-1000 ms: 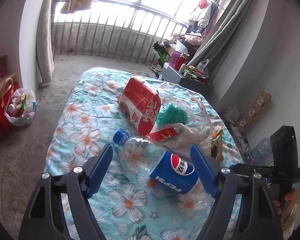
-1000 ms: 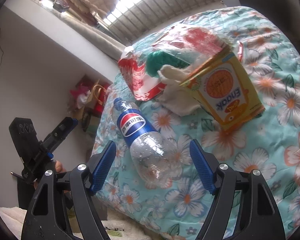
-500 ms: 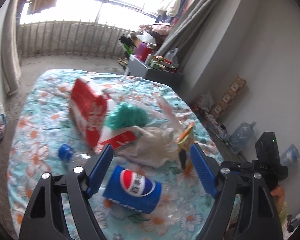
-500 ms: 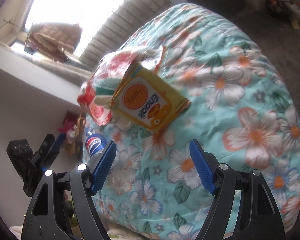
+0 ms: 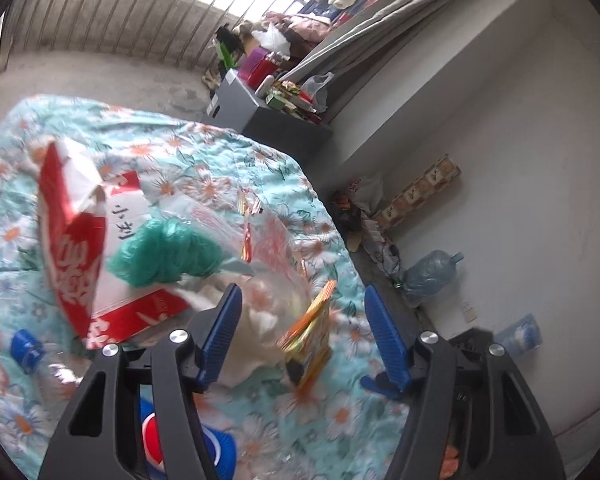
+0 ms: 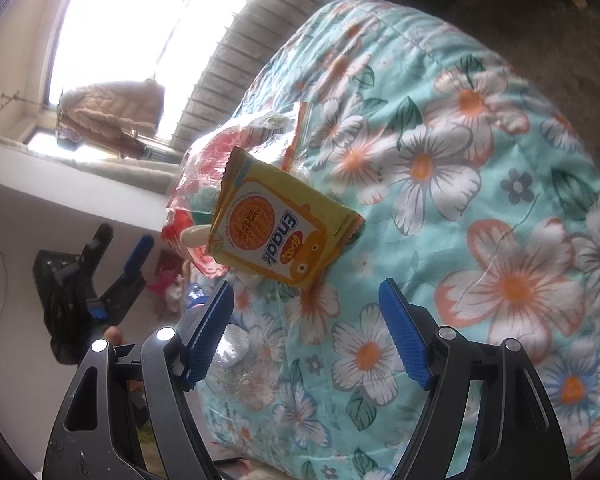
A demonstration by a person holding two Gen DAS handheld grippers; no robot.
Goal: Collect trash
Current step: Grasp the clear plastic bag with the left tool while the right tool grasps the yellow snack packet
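Observation:
Trash lies on a floral bedspread (image 5: 204, 168). A yellow-orange Enaak snack packet (image 6: 276, 228) stands on edge in the left wrist view (image 5: 310, 332), between the fingers of my open, empty left gripper (image 5: 302, 336). Beside it lie a clear plastic bag (image 5: 268, 240), a white cloth (image 5: 256, 320), a green wad (image 5: 168, 252) and a torn red-and-white carton (image 5: 76, 248). A Pepsi bottle with a blue cap (image 5: 26, 350) lies under my left gripper. My right gripper (image 6: 306, 332) is open and empty, just short of the packet.
A dark cabinet (image 5: 260, 120) with clutter stands beyond the bed. A large water jug (image 5: 430, 276) and boxes lie on the floor by the right wall. The left gripper also shows in the right wrist view (image 6: 88, 292), off the bed's edge (image 6: 260, 432).
Both grippers swung from the Pepsi bottle toward the yellow snack packet, which now sits centred ahead of each. The bottle slid to the lower left of both views. Both grippers stayed open.

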